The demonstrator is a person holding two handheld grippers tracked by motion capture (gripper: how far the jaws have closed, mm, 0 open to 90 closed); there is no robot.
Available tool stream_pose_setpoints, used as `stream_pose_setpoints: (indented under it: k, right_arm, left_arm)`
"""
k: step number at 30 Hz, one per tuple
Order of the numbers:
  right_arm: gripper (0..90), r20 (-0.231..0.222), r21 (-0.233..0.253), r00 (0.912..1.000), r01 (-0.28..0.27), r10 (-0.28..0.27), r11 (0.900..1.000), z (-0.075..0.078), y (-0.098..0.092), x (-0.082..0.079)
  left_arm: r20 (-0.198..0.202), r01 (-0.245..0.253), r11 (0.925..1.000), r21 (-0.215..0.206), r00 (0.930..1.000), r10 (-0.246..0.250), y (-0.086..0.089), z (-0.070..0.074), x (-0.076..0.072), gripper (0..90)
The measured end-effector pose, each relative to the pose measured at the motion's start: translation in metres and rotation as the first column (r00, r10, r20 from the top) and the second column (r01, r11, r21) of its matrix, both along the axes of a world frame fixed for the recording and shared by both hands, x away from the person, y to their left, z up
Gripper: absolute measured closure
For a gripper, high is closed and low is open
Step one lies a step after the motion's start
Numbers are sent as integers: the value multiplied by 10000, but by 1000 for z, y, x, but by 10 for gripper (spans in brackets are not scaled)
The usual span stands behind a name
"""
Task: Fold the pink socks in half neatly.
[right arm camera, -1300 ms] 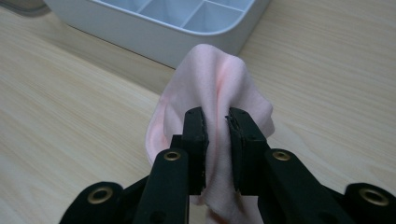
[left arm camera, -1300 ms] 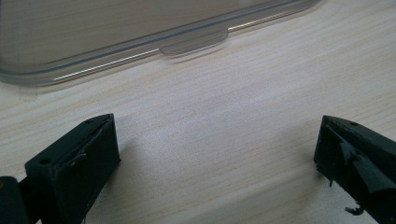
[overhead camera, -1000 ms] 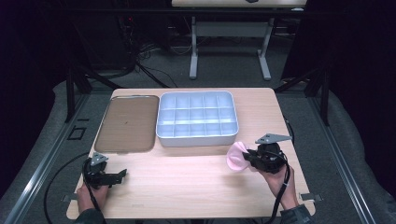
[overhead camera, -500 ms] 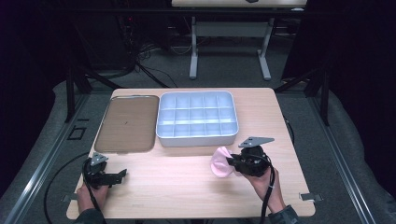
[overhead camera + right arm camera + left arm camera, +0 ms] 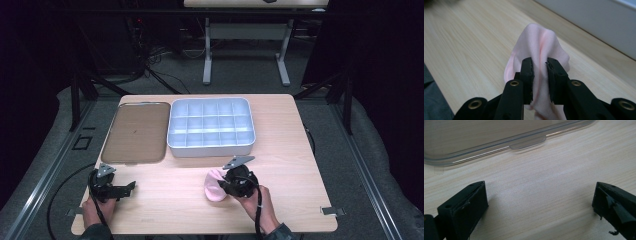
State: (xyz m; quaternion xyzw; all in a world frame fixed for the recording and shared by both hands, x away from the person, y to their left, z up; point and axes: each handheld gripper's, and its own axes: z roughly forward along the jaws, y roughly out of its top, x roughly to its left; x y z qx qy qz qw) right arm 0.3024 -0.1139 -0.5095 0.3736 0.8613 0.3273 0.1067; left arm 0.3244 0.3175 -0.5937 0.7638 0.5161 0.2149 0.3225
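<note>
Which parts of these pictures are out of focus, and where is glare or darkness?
Left gripper view: the clear lid is blurred, with a bright glare line on its rim. Right gripper view: the pink cloth is sharp, the tray wall soft. High view: the surroundings are dark, the table evenly lit.

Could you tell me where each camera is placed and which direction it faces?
High view: above the person's side, looking forward and down at the table; both hands show, left gripper and right gripper.
Left gripper view: rides the left gripper, jaws wide apart, facing the clear lid.
Right gripper view: rides the right gripper, jaws clamping the pink cloth.
Shared: cloth and lid also appear in the high view.
</note>
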Motion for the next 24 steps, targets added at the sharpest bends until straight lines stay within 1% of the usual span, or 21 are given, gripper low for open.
stream_pose_setpoints:
  k: [1,4,6,7,8,9,10,11,12,13,14,15,17,18,19,20,21,22,23,24]
  right_arm:
    - [750,-83,-250,10000,-42,40,9997,-4,5,0]
    - [737,-212,-674,9995,-235,221,9975,-17,17,0]
    - [727,-337,-778,9992,-252,227,9966,-22,21,0]
    - [727,-337,-778,9992,-252,227,9966,-22,21,0]
    - [706,-367,-987,9992,-193,158,9949,-29,24,1]
    - [706,-367,-987,9992,-193,158,9949,-29,24,1]
    - [688,-579,-1027,9982,-217,158,9945,-34,25,3]
    - [688,-579,-1027,9982,-217,158,9945,-34,25,3]
    - [618,-673,-941,9975,-261,198,9952,-38,26,3]
    - [618,-673,-941,9975,-261,198,9952,-38,26,3]
    - [547,-787,-602,9958,-515,467,9969,-38,25,3]
    - [495,-847,-337,9951,-544,514,9980,-36,24,2]
    - [439,-843,45,9948,-572,574,9984,-30,17,0]
    - [407,-749,390,9958,-489,517,9980,-26,11,-1]
    - [407,-749,390,9958,-489,517,9980,-26,11,-1]
    - [403,-600,637,9980,-178,216,9978,-18,-3,0]
    - [403,-600,637,9980,-178,216,9978,-18,-3,0]
    - [406,-529,792,9984,253,-212,9965,-12,-21,2]
    - [406,-529,792,9984,253,-212,9965,-12,-21,2]
    - [407,-459,805,9983,388,-352,9960,-11,-28,4]
  left_arm:
    - [3,4,10000,5,10000,-4,0,0,0,0]
    - [1,8,10000,4,10000,-8,0,0,0,0]
    - [-16,7,10000,-7,10000,-7,0,0,0,0]
    - [-16,7,10000,-7,10000,-7,0,0,0,0]
    - [-14,8,10000,-8,10000,-8,0,0,0,0]
    - [-16,10,10000,-6,10000,-10,0,0,0,0]
    - [-16,10,10000,-7,10000,-10,0,0,0,0]
    - [-16,11,10000,-6,10000,-11,0,0,0,0]
    - [-18,13,10000,-2,10000,-13,0,0,0,0]
    - [-18,13,10000,-2,10000,-13,0,0,0,0]
    - [-16,12,10000,-2,10000,-12,0,0,0,0]
    - [-15,14,10000,-2,10000,-14,0,0,0,0]
    - [-15,12,10000,-4,10000,-12,0,0,0,0]
    - [-13,14,10000,-2,10000,-14,0,0,0,0]
    - [-13,14,10000,-2,10000,-14,0,0,0,0]
    - [-28,29,10000,12,10000,-29,0,0,0,0]
    - [-28,29,10000,12,10000,-29,0,0,0,0]
    - [-35,36,10000,6,10000,-36,0,0,0,0]
    - [-35,36,10000,6,10000,-36,0,0,0,0]
    - [-31,33,10000,8,10000,-33,0,0,0,0]
